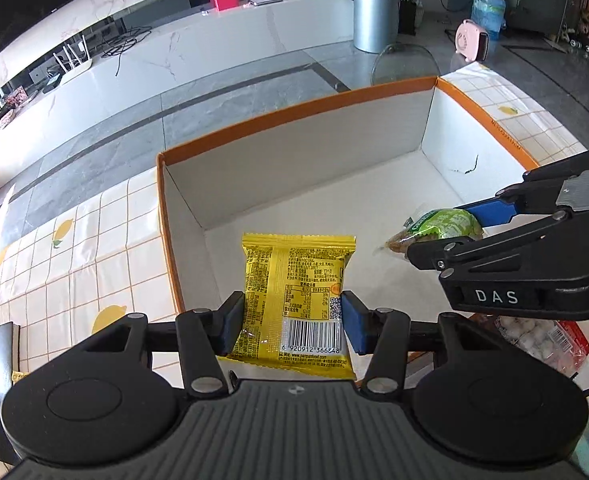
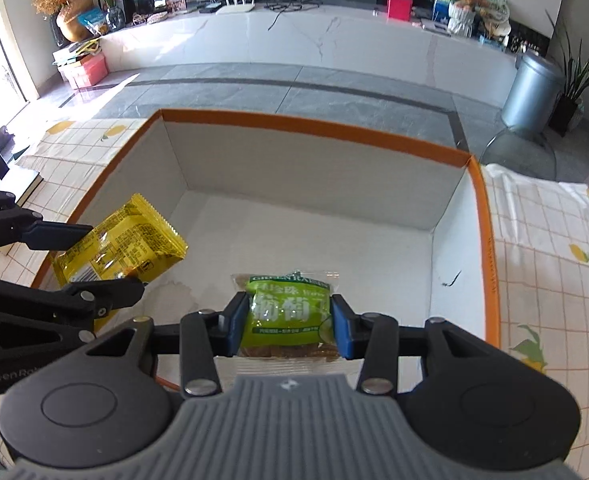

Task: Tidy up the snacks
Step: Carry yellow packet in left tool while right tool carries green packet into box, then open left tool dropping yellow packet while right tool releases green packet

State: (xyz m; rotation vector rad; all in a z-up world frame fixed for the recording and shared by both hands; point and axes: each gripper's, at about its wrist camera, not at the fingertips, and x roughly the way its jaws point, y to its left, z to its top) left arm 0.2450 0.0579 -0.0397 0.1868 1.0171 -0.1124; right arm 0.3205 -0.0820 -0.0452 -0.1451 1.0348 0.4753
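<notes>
Lemon-print tablecloth (image 1: 74, 264) under an orange-rimmed box (image 2: 314, 128), white inside, bare floor.

Your left gripper (image 1: 290, 322) is clamped on the yellow packet (image 1: 298, 292), lower centre of the left wrist view, above the box's near-left corner. Your right gripper (image 2: 290, 320) is clamped on the green packet (image 2: 286, 312), lower centre of the right wrist view, over the box floor near its front. I cannot tell if either packet touches bottom.

Step in hand, as I judge it: placing both. Lower each close to the floor before opening, keep the 2 packets apart, release 1 at a time.

Yellow packet: long axis runs away from you, barcode end nearest. Green packet: label up, long axis roughly along the fingers.
</notes>
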